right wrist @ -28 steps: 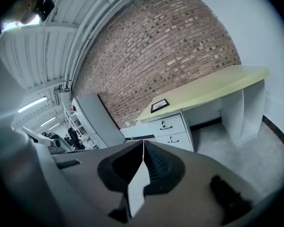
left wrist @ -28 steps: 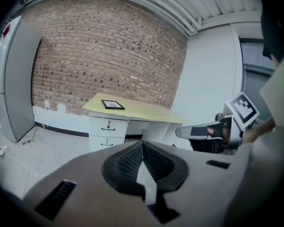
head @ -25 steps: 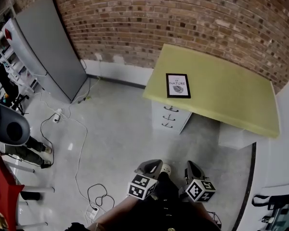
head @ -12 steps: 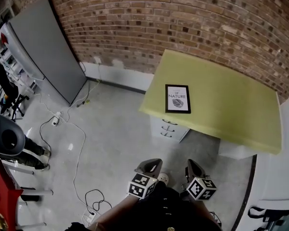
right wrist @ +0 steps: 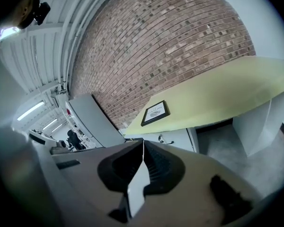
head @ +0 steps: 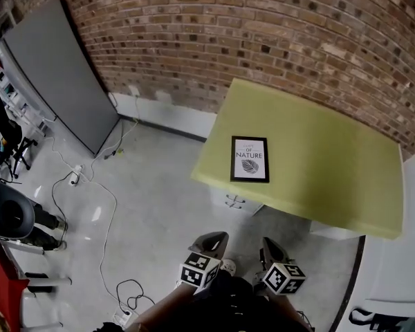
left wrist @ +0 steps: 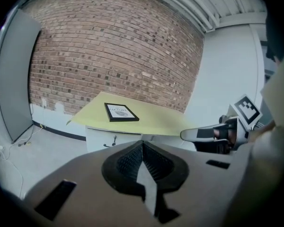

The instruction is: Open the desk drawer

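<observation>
Since a second ago, the desk has slid lower and nearer in the head view, and its yellow-green surface now overhangs most of the white drawer unit. Three handles showed then; only a sliver of the top front shows now. The left gripper and the right gripper sit side by side at the bottom of that view, above the grey floor and well apart from the desk.

The drawer fronts read far better from the gripper views. The left gripper view looks under the surface's edge at a drawer front with a dark handle, lying flush and closed. It also catches the right gripper from the side. The right gripper view shows the drawer fronts with their handles, and beside them the open space under the desk.

Both pairs of jaws are pressed together with nothing between them, as each gripper's own view shows.

A black-framed picture lies flat on the surface near its left edge, above the drawers. Only the head view shows the brick wall, the leaning grey panel and the white cables on the floor.
</observation>
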A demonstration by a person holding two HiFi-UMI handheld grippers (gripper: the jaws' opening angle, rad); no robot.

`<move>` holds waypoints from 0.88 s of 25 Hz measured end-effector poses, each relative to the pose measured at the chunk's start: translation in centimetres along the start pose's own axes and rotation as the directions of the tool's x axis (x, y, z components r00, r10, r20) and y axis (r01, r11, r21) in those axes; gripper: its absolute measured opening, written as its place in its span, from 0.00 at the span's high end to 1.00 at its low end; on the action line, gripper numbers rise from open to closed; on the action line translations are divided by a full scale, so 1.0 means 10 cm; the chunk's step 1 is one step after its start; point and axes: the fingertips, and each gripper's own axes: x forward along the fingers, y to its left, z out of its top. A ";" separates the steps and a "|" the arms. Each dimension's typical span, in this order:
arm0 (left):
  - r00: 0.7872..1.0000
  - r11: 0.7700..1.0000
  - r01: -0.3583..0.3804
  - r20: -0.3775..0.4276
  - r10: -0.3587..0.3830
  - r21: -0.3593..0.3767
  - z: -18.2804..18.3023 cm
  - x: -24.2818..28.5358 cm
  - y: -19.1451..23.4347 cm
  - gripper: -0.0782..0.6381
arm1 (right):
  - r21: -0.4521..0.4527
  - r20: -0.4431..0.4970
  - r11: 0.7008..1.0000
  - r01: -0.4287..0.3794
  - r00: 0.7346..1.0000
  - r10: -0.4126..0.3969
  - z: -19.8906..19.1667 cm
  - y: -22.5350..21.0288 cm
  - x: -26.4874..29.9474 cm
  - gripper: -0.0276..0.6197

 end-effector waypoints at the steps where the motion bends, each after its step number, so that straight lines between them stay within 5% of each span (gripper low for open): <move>1: 1.000 1.000 0.001 -0.004 -0.001 -0.002 0.02 0.04 0.02 0.88 | 0.006 -0.010 1.000 -0.001 1.000 0.001 -0.01 -0.02 0.03 0.94; 15: 1.000 0.999 0.019 -0.005 -0.019 -0.027 0.13 0.25 0.30 0.88 | -0.079 -0.028 0.991 -0.112 0.993 0.110 0.09 0.11 0.53 0.94; 22: 0.998 0.998 0.058 -0.021 -0.058 -0.011 0.01 0.36 0.45 0.88 | -0.100 0.033 0.993 -0.064 0.997 0.068 0.18 0.06 0.63 0.94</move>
